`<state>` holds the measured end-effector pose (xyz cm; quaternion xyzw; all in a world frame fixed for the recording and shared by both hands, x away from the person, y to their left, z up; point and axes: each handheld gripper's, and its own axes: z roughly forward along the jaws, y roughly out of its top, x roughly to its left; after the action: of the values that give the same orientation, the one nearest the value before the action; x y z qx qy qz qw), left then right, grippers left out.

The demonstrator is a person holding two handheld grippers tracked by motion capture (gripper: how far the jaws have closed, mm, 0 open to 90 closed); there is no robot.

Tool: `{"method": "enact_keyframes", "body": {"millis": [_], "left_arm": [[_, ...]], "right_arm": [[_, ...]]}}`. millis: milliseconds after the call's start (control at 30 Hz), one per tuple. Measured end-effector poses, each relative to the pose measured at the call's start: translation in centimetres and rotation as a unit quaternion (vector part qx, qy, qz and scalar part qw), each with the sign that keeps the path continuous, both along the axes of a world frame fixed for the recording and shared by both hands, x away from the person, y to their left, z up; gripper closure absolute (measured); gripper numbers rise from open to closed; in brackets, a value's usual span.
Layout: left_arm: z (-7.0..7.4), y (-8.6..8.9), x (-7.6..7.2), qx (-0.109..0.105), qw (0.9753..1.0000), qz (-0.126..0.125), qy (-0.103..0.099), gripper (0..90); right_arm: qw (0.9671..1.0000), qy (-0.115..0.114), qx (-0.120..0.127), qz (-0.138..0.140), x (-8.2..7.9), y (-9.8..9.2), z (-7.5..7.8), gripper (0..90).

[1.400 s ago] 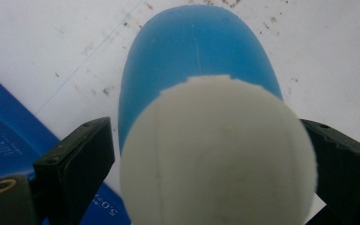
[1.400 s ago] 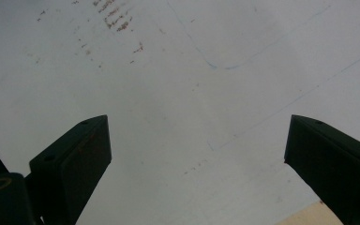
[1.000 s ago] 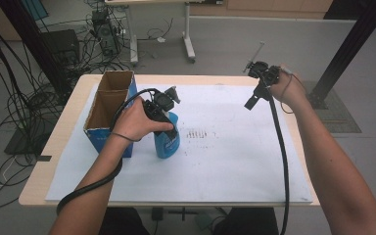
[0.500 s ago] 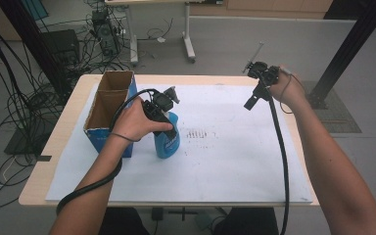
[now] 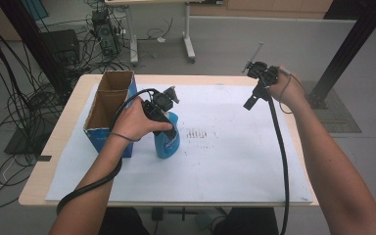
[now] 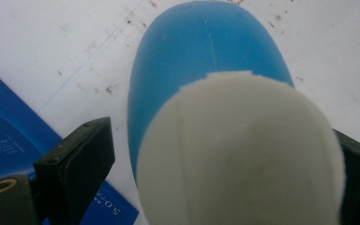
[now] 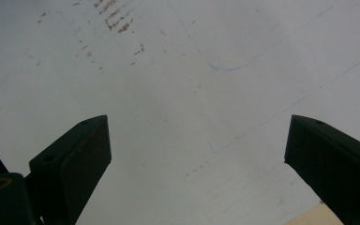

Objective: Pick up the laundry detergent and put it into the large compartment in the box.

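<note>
My left gripper (image 5: 169,128) sits low over the blue bottle (image 5: 168,142), its jaws spread to either side of the bottle's white cap (image 6: 239,154). In the left gripper view the left jaw stands clear of the cap with a gap of paper between them, while the right jaw is mostly hidden behind the cap, so I cannot tell whether it touches; the grip is not closed on the bottle. The bottle stands upright on the white paper sheet (image 5: 235,161), just beside the blue cardboard box (image 5: 108,112) at the left of the table (image 5: 49,161). Compared with the pictures from a second and half a second ago, nothing here has shifted: my left hand (image 5: 132,122), the bottle and the box keep the same places.

Further right, a patch of small brown marks (image 5: 198,134) shows on the paper. My right gripper (image 5: 250,103) hangs raised above the far right part of the sheet, jaws wide apart with nothing between them, and it too stays where it was.
</note>
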<state>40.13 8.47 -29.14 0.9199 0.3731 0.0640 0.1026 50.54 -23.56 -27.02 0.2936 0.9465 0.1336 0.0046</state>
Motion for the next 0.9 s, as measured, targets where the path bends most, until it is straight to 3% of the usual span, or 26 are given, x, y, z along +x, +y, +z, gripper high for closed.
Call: {"method": "enact_keyframes", "body": {"millis": [900], "left_arm": [[0.10, -0.01, 0.00, 0.000, 0.9999, 0.006, -0.013, 9.3]], "right_arm": [[1.0000, 0.001, 0.000, 0.001, 0.03, 0.07, -0.14, 6.9]]}}
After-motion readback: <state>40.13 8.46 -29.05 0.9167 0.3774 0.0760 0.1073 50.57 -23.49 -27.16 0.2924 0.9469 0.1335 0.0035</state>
